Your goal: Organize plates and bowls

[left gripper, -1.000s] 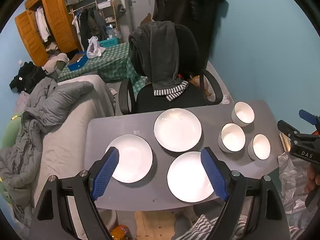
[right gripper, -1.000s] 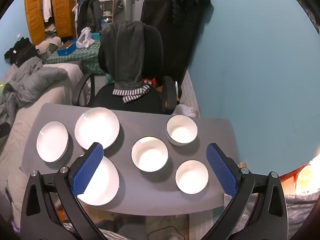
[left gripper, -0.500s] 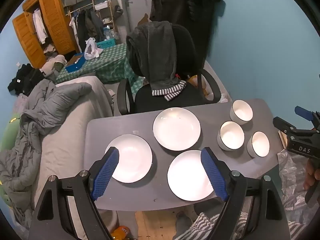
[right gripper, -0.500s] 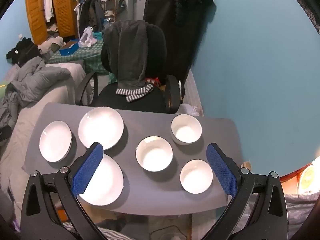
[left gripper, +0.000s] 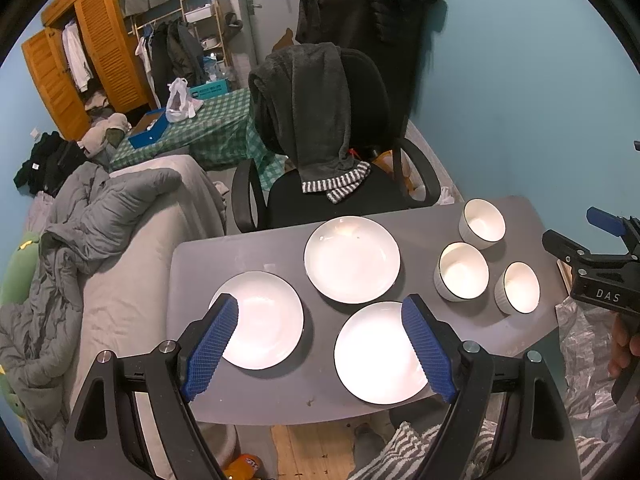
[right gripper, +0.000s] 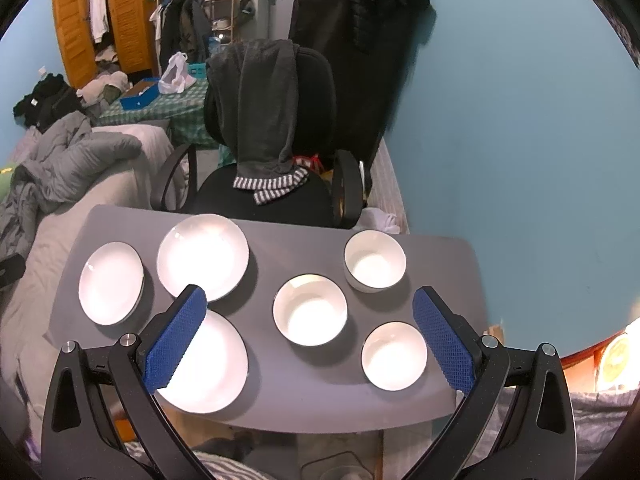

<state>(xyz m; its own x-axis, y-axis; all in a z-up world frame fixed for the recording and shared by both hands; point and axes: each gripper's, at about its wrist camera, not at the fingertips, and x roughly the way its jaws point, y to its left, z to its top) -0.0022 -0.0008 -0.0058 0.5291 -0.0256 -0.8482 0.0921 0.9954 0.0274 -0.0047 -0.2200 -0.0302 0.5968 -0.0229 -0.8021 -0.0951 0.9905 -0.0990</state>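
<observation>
Black plastic left gripper (left gripper: 320,336) and right gripper (right gripper: 310,328) — blue cross-hatched pads, silver screws, white "DAS" lettering; bare fingers (left gripper: 624,350) visible.

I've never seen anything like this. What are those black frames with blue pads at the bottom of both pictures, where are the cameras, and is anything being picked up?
No robot here: a person holds a hand tool in each hand. Each tool is a two-finger gripper with a wide-angle camera looking along its fingers, so each picture shows its own blue pads. One picture comes from the left gripper, the other from the right gripper; the right tool also shows at the edge of the left view. Both are open, above the grey table, holding nothing. On the table lie three white plates toward the left and three white bowls toward the right, all separate, none stacked. Behind stands an office chair draped with clothing.
</observation>
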